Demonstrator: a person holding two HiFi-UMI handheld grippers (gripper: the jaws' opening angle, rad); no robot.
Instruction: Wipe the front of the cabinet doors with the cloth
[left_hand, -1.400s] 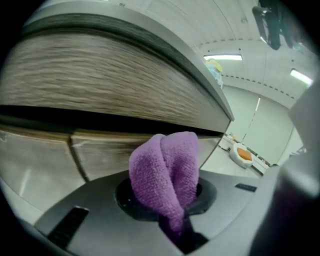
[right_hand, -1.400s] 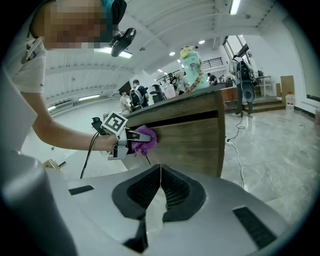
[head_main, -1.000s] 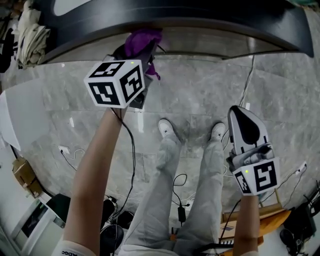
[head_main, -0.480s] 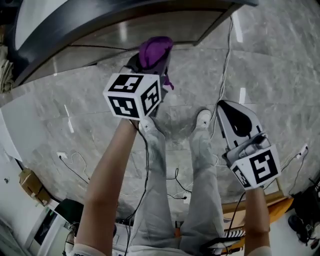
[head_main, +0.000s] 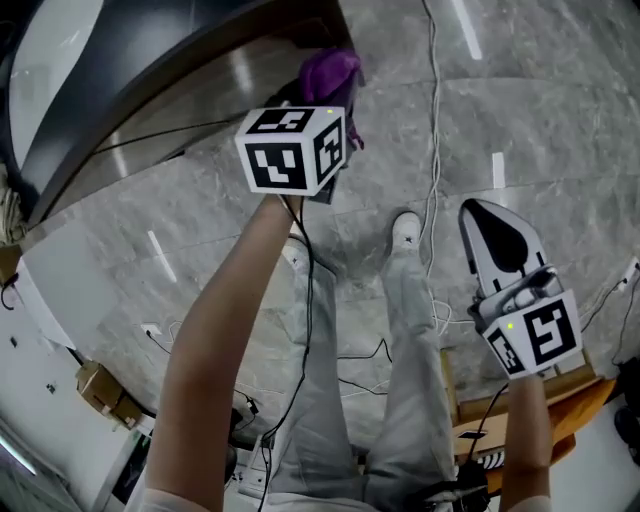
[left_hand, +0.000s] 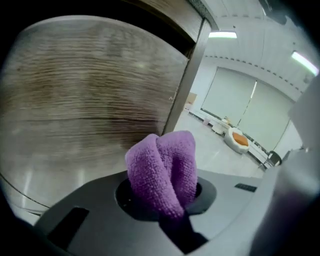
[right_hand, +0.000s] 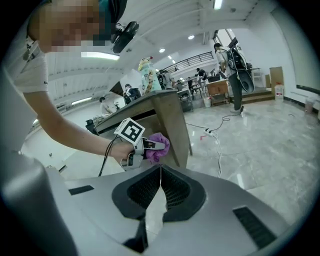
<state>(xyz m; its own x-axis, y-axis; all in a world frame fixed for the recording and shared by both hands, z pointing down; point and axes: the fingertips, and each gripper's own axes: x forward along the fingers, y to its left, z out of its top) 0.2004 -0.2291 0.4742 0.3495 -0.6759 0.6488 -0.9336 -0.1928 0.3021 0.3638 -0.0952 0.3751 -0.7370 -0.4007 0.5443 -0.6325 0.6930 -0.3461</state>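
Observation:
My left gripper (head_main: 322, 95) is shut on a bunched purple cloth (head_main: 330, 74), which bulges out between its jaws (left_hand: 162, 170). It is held out close to the brown wood-grain cabinet door (left_hand: 85, 95), whether touching I cannot tell. From the right gripper view the left gripper (right_hand: 150, 146) and the cloth (right_hand: 160, 147) sit against the cabinet's side (right_hand: 172, 127). My right gripper (head_main: 497, 240) hangs lower right, away from the cabinet, shut with nothing between its jaws (right_hand: 160, 172).
The cabinet has a dark top (head_main: 120, 90) with items on it (right_hand: 150, 75). Cables (head_main: 433, 120) trail over the grey marble floor (head_main: 540, 120). A wooden stool (head_main: 520, 400) stands by my right leg. Boxes (head_main: 100, 390) lie at the lower left.
The left gripper with the cloth has moved rightward along the cabinet front toward its corner. The view has turned, and the right gripper has stayed low at my side.

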